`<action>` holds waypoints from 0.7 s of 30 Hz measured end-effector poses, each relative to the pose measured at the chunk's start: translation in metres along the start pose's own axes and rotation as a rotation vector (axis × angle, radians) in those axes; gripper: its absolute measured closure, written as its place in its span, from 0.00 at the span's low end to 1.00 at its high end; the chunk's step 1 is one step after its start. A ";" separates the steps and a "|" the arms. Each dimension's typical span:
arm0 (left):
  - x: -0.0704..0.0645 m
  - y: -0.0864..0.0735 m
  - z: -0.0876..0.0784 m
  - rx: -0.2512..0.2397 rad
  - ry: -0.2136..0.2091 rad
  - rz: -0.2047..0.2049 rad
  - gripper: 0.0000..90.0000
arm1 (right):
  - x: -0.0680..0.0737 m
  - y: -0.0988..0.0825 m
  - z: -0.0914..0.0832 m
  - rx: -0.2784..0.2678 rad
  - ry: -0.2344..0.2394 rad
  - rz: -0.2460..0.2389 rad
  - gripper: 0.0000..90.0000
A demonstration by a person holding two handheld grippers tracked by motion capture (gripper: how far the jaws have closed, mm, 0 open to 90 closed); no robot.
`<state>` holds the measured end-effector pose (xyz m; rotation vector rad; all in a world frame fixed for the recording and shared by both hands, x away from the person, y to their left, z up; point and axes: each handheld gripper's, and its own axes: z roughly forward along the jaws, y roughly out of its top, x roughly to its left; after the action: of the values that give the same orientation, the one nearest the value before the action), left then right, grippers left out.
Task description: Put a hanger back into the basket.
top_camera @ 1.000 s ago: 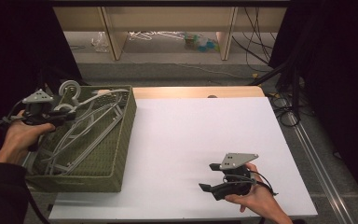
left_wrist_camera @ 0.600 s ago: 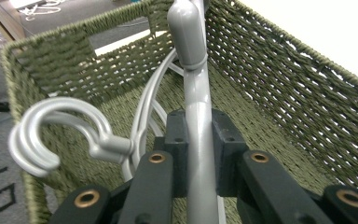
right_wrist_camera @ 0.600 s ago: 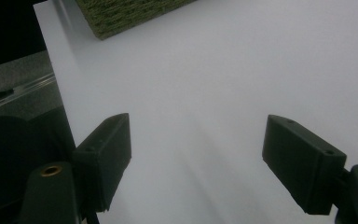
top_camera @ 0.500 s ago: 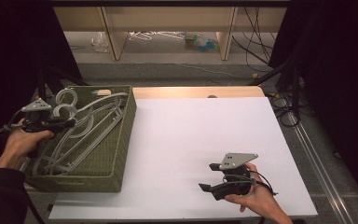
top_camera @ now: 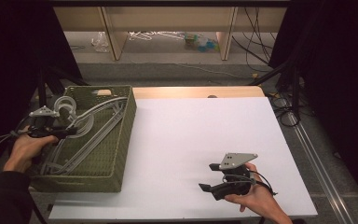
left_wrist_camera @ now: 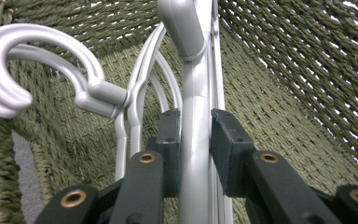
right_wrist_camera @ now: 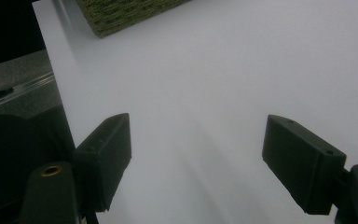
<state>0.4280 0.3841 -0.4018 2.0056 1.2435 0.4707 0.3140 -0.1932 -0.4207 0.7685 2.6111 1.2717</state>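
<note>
Grey hanger [left_wrist_camera: 195, 140] between the slightly parted jaws of the left gripper [left_wrist_camera: 196, 140], inside the green basket [left_wrist_camera: 279, 98].

The hanger [left_wrist_camera: 195, 140] between the left gripper [left_wrist_camera: 195, 144] pads runs off the top and bottom of the left gripper view, so its ends can't be seen. In the high view the hangers [top_camera: 86, 133] lie in a tangle in the basket [top_camera: 121, 140], too small to count. The left gripper [top_camera: 51, 128] tips are hidden among them there. The stuff on the shelf [top_camera: 168, 36] far back is too small to tell.
</note>
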 end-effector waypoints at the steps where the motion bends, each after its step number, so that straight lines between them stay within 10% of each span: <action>1: 0.000 0.000 0.000 0.000 0.000 0.000 0.79 | 0.000 0.000 0.000 0.000 0.000 0.000 0.27; 2: 0.003 0.000 -0.002 0.039 0.019 0.040 0.79 | 0.000 0.000 0.000 0.000 0.001 -0.002 0.27; 11: 0.005 -0.001 0.003 0.079 0.177 -0.038 0.68 | 0.000 0.000 0.000 -0.001 0.000 -0.001 0.27; 21: 0.008 -0.004 -0.004 0.053 0.199 -0.072 0.65 | -0.001 -0.001 0.001 0.001 0.000 0.001 0.27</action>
<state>0.4265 0.3937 -0.4030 1.9878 1.4574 0.6195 0.3146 -0.1935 -0.4217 0.7702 2.6113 1.2711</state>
